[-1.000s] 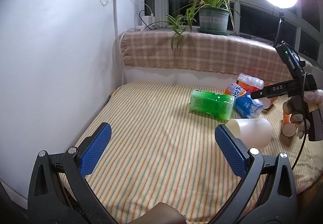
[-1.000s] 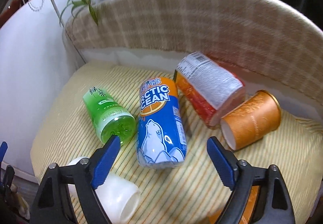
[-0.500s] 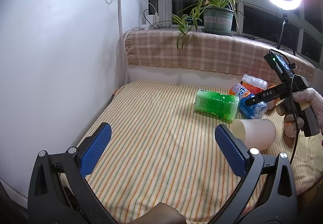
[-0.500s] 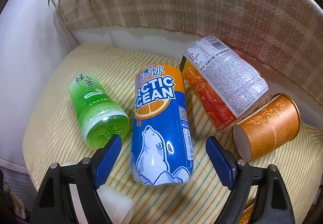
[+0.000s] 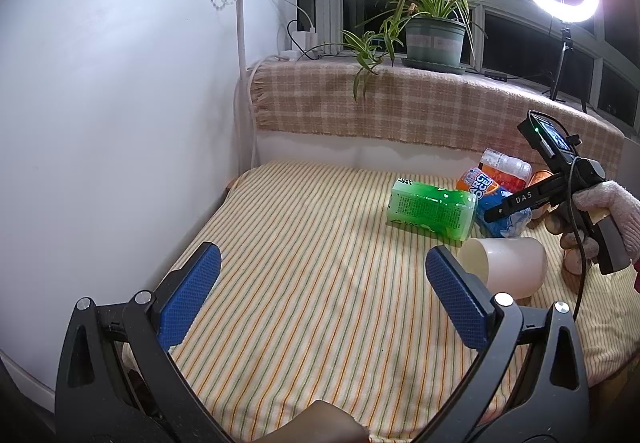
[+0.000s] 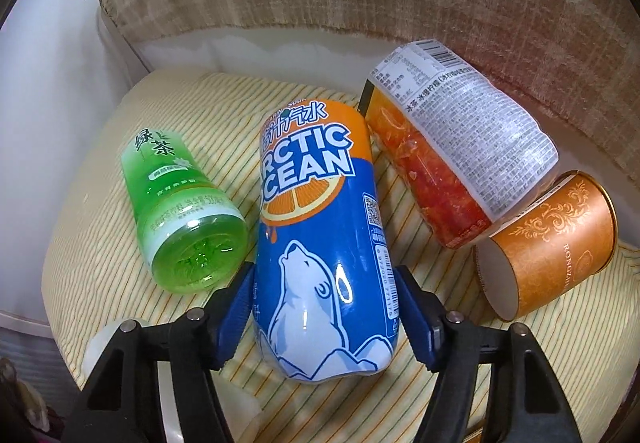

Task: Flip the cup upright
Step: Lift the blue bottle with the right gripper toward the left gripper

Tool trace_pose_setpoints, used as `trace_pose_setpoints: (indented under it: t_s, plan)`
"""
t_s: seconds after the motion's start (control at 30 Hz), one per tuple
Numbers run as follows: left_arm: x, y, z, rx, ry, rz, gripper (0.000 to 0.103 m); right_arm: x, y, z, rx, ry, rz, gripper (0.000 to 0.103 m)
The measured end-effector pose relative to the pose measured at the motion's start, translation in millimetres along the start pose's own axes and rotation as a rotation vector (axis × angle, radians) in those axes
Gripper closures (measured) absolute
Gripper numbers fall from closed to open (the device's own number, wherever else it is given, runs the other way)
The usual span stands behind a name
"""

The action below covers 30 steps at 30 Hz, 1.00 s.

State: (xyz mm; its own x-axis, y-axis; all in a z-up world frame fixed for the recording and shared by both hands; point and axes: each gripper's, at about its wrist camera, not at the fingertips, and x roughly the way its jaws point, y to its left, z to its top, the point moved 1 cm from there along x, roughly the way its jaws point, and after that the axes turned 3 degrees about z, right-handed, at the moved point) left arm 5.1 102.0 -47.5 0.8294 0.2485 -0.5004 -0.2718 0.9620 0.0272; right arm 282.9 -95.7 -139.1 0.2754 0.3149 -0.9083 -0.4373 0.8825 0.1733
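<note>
Dropped and narrowed since a moment ago: right gripper (image 6: 324,295), pads now against both sides of the glossy blue bottle (image 6: 320,227), so no cup taken yet. Left gripper (image 5: 320,295) wide, empty. Lying sideways on the striped cloth (image 5: 320,227): smooth white cup (image 5: 508,267), patterned orange paper cup (image 6: 552,243).

Both views share the blue bottle (image 6: 324,243), right nearer.
</note>
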Motion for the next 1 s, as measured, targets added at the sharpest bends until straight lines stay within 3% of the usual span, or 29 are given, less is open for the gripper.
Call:
trace_pose_setpoints:
  t_s: [0.6, 1.0]
  plan:
    - [-18.2, -4.7, 0.2, 0.013, -0.028, -0.019, 0.000, -58.9, -7.3, -27.7, -0.005, -0.127, -0.004, 0.034]
    - [-23.9, -25.7, 7.0, 0.015, -0.024, -0.104, 0.000, -127.9, -6.8, -94.5, 0.065, -0.271, 0.035, 0.034]
